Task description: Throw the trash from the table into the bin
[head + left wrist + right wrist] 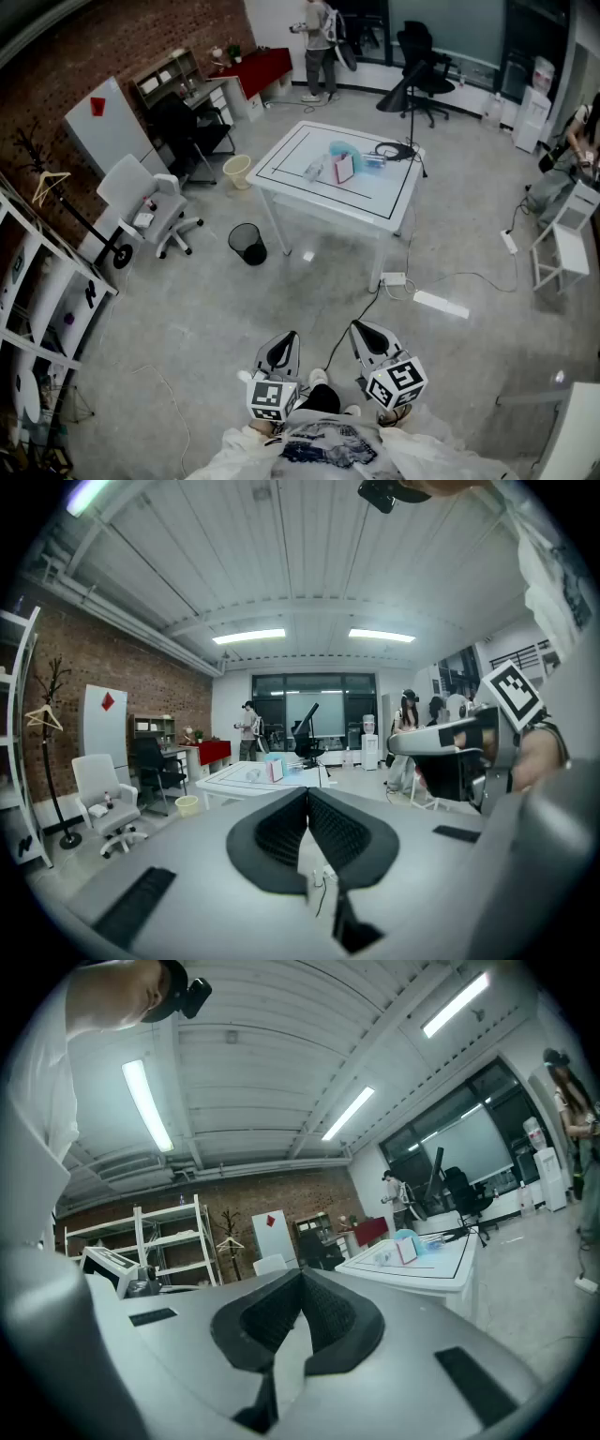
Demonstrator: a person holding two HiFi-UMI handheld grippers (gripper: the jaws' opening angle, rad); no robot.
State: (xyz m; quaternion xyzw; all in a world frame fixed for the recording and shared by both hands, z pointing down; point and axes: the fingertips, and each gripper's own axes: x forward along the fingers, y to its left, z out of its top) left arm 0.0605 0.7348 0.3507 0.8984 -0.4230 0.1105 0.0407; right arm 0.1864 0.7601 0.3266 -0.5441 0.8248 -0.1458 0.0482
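The white table (370,194) stands across the room with trash on it: a pink box (344,168), a teal item (338,149), a clear wrapper (314,171) and a blue item (374,162). A black mesh bin (247,244) sits on the floor near the table's left leg. My left gripper (288,338) and right gripper (360,328) are held close to my body, far from the table, both shut and empty. In the left gripper view the shut jaws (307,795) point toward the table (230,780). The right gripper's jaws (301,1275) are shut too, with the table (422,1274) ahead to the right.
A pale yellow bin (237,171) stands left of the table. A white office chair (155,211), a power strip with cables (394,279), a black chair (427,80) and a white chair (562,248) surround the floor. A person (320,47) stands at the far wall.
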